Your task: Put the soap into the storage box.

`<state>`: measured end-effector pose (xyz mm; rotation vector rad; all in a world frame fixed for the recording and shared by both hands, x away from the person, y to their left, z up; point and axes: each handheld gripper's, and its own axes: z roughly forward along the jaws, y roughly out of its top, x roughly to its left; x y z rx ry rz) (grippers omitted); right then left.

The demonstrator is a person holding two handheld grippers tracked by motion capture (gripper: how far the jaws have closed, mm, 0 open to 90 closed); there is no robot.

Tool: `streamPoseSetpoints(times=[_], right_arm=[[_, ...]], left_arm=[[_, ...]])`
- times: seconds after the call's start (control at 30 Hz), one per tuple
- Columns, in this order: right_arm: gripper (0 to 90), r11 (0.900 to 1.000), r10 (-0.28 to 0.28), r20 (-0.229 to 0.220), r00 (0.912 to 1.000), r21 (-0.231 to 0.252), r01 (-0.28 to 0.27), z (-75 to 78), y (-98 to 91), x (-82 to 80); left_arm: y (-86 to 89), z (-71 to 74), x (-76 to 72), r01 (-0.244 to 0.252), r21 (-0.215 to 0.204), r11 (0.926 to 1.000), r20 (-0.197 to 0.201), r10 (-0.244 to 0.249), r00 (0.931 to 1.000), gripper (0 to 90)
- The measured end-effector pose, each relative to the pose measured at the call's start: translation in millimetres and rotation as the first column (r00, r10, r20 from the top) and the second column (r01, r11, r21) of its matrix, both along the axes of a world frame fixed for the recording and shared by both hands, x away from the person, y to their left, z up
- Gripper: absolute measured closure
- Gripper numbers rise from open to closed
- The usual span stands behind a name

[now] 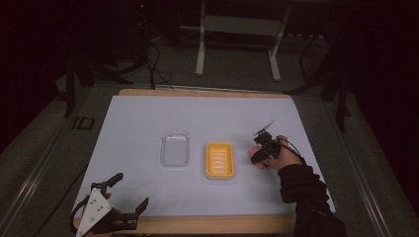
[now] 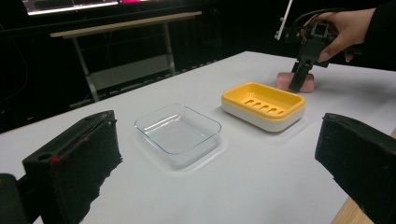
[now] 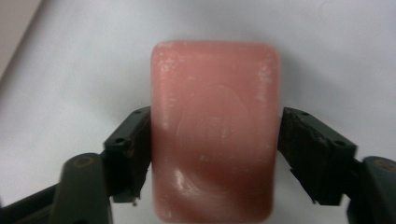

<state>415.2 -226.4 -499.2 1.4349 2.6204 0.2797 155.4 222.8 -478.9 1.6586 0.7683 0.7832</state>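
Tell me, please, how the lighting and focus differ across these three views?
High view: dim, the room beyond the table nearly black. Left gripper view: brighter, the clear dish and yellow soap dish sharp, its own near fingers soft. Right gripper view: the pink soap fairly soft, with small glare spots low on it.

Your left gripper [image 2: 219, 163] frames the white table [image 2: 261, 186] with its jaws spread wide. Between them lie a clear tray [image 2: 178, 134] and, beyond it, a yellow soap dish [image 2: 263, 105]. Farther off, your right gripper [image 2: 303, 70] points down onto a pink soap bar [image 2: 308, 82].
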Motion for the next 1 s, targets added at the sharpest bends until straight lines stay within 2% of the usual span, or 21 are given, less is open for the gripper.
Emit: streamPoseSetpoints(times=[0.07,0.23,0.33,0.5,0.57,0.6,0.67,0.87,0.93,0.97,1.0], right_arm=[[34.8,1.0,-0.001,-0.019,0.9998,0.003,0.001,-2.3,1.3,0.0],[36.2,0.9998,-0.018,-0.027,0.9995,0.002,0.018,-1.7,1.9,0.4],[37.0,0.9989,-0.048,-0.034,0.9983,0.001,0.048,-1.3,2.8,0.1],[37.4,0.9884,-0.152,-0.051,0.9871,-0.012,0.151,-0.3,5.5,-0.1],[37.4,0.9864,-0.165,-0.057,0.9847,-0.007,0.164,-0.1,5.2,-0.1],[37.4,0.9787,-0.205,-0.077,0.9759,0.002,0.205,0.7,4.9,-0.8],[37.4,0.9744,-0.224,-0.082,0.9712,0.003,0.225,1.7,4.6,-1.8],[37.4,0.9614,-0.274,-0.084,0.9582,0.006,0.275,9.2,8.3,-7.3],[37.4,0.9608,-0.277,-0.075,0.9581,-0.001,0.277,10.8,10.4,-8.4],[37.4,0.9615,-0.275,-0.06,0.9596,-0.016,0.274,12.7,13.3,-10.2],[37.4,0.9587,-0.282,-0.023,0.9591,-0.044,0.281,17.0,19.0,-12.9]], left_arm=[[-0.1,0.0,-0.1,0.0,0.0,1.0,0.0,0.0,1.0,0.3],[-0.2,-0.2,0.1,0.0,0.003,1.0,-0.001,0.0,1.0,0.3],[-0.4,-0.3,0.1,0.0,0.003,1.0,-0.002,0.0,1.0,0.3],[-0.2,-0.1,-0.1,0.0,0.001,1.0,-0.002,0.0,1.0,0.3],[-0.4,-0.3,-0.2,0.0,0.0,1.0,-0.002,0.0,1.0,0.3],[-0.5,-0.4,-0.3,0.001,0.003,1.0,-0.002,-0.001,1.0,0.3],[-1.2,-0.8,-0.5,0.002,0.003,1.0,-0.004,-0.002,1.0,0.3],[-3.9,-1.7,-0.4,0.02,0.007,0.9998,-0.007,-0.02,0.9998,0.3],[-4.5,-1.8,-0.4,0.026,0.006,0.9997,-0.009,-0.025,0.9996,0.3],[-5.5,-2.0,-0.6,0.045,0.0,0.999,-0.014,-0.045,0.9989,0.3],[-6.0,-2.1,-0.6,0.052,0.001,0.9986,-0.015,-0.052,0.9985,0.3]])
